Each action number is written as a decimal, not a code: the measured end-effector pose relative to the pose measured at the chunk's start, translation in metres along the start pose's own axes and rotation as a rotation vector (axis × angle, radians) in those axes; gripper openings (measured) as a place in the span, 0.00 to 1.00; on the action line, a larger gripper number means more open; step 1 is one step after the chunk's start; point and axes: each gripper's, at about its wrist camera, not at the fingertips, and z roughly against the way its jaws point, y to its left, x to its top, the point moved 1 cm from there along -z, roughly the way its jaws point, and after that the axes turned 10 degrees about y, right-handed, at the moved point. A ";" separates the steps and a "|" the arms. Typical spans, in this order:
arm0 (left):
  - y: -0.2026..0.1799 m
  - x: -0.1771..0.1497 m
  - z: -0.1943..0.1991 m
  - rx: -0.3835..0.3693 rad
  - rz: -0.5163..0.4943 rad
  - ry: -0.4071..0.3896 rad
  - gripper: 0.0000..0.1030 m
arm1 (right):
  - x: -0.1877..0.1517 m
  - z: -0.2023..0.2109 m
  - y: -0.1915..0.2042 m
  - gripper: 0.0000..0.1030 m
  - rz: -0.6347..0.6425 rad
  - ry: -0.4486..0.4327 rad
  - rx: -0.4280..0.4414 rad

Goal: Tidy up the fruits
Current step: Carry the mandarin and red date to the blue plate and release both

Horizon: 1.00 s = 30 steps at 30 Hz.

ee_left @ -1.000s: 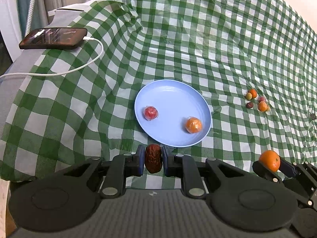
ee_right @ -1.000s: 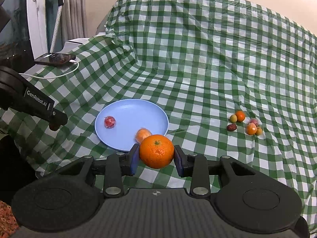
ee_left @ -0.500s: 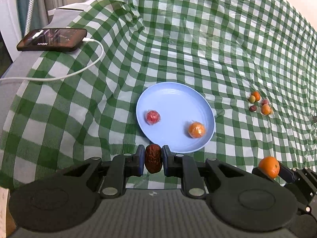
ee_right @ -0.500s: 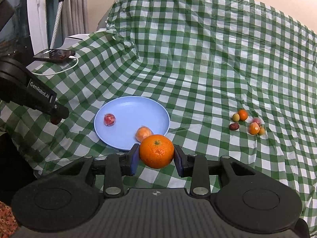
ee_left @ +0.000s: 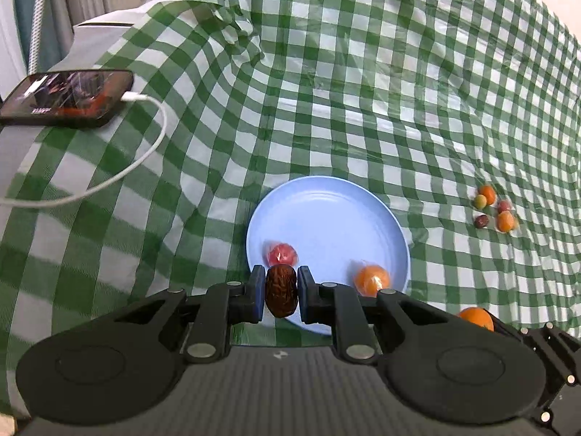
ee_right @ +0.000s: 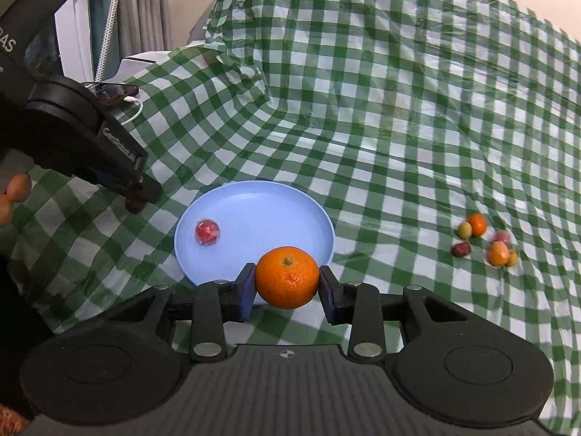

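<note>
Left wrist view: left gripper (ee_left: 281,295) fingers clamped on an upright date (ee_left: 281,290) over the plate's (ee_left: 326,218) near rim; right gripper (ee_right: 287,283) fingers clamp an orange (ee_right: 287,277) there too.

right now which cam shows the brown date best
The left wrist view: the date sits front and centre, clamped in the left tool, its wrinkled skin clear. In the right wrist view only a dark bit shows under that tool's tip.
</note>
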 end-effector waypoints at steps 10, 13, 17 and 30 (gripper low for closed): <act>-0.014 0.030 -0.052 0.028 -0.056 0.048 0.19 | 0.024 -0.055 -0.002 0.37 0.018 0.053 0.021; -0.015 0.036 -0.066 0.036 -0.069 0.064 0.19 | 0.027 -0.069 -0.002 0.37 0.022 0.072 0.031; -0.017 0.042 -0.084 0.044 -0.087 0.083 0.19 | 0.030 -0.084 -0.001 0.37 0.038 0.094 0.035; -0.025 0.055 -0.092 0.078 -0.130 -0.007 0.99 | 0.048 -0.107 -0.010 0.77 0.017 0.120 0.050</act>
